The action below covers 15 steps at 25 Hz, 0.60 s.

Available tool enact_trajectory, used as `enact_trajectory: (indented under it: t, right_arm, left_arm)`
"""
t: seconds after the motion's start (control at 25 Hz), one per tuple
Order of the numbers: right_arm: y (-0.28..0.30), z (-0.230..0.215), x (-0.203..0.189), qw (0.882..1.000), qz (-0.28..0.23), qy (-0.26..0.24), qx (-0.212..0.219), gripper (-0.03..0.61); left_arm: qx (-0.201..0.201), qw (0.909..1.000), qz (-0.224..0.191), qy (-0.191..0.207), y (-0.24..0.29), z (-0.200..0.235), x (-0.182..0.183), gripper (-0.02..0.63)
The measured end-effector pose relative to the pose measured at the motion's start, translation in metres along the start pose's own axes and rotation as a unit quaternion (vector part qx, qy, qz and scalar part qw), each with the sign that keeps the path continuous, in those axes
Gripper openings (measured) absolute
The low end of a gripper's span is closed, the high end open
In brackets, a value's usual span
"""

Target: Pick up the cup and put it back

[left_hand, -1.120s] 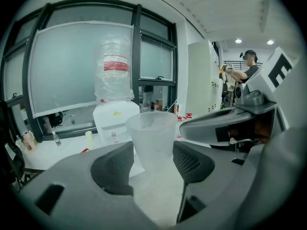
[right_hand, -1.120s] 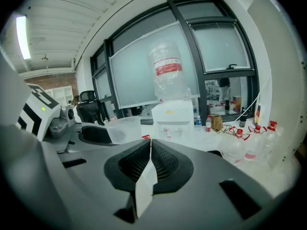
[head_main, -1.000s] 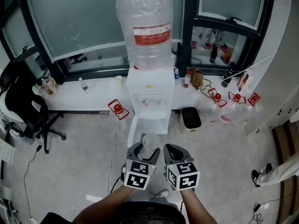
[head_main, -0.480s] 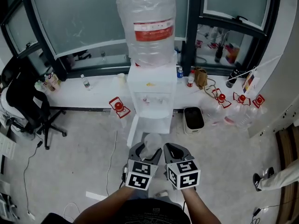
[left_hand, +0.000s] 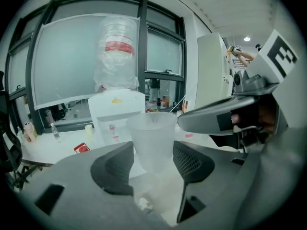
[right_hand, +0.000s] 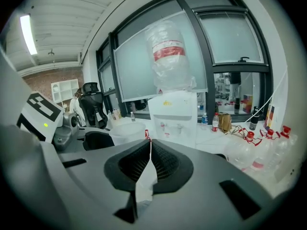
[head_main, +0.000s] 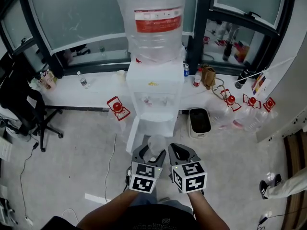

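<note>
A translucent plastic cup stands upright between the jaws of my left gripper, which is shut on its sides. In the left gripper view the cup fills the gap of that gripper and looks empty. My right gripper hangs just to the right of it, beside the cup; its jaws meet at the tips with nothing between them. Both are held low in front of a white water dispenser that carries a large clear bottle. The cup also shows at the left of the right gripper view.
A white bin stands right of the dispenser, with empty clear bottles past it. A black office chair is at the left. The white window ledge holds small bottles. A person's shoe is at the far right.
The dispenser has come nearer and larger in the head view. Both grippers, with the cup still held, sit much as before.
</note>
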State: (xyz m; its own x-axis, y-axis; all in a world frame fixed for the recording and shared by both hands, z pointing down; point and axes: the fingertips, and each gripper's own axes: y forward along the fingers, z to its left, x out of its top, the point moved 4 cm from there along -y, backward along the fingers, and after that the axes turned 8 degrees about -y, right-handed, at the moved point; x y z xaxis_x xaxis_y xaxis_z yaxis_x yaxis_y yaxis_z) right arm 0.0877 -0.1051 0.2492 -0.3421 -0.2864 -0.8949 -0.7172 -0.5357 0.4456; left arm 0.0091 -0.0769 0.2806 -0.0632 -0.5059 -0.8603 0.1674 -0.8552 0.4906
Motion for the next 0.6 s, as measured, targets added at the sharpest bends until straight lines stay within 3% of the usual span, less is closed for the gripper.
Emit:
enact_trajectory:
  t: [0.6]
  right_arm:
    - [0.148,-0.056,-0.063,1.000,0.021,0.008,0.018,0.023]
  left_arm:
    - [0.003,1.0000,0.003,-0.008,0.139,0.075,-0.062,0.256]
